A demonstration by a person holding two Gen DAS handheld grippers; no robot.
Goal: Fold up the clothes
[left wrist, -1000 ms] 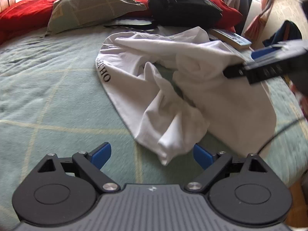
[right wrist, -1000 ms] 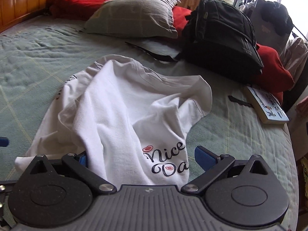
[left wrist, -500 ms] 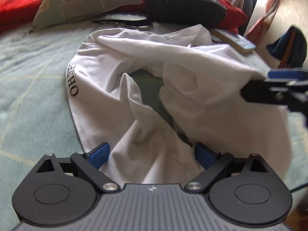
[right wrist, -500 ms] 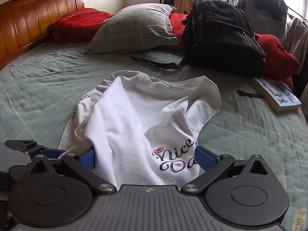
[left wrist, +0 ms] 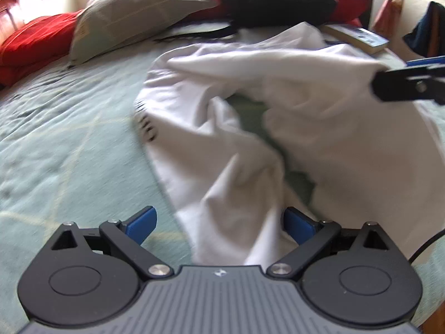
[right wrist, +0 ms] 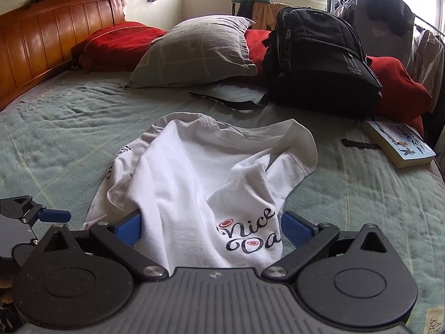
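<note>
The white T-shirt (right wrist: 194,183) lies crumpled on the bed (right wrist: 69,128), and the left hand-held gripper (left wrist: 219,222) has closed in on its near hem. Both the left and the right hand-held gripper (right wrist: 211,228) have fingers spread, cloth between them, nothing clamped yet, so the fold is still to start.

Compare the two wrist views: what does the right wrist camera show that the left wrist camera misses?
Only the right wrist view shows the orange wooden headboard, the windows and the shirt's "Nice Day" print. Only the left wrist view shows green bedspread through a gap in the crumpled fabric. Both show the white cotton T-shirt, grey checked pillow, black backpack, paperback book and open blue-tipped fingers.
</note>
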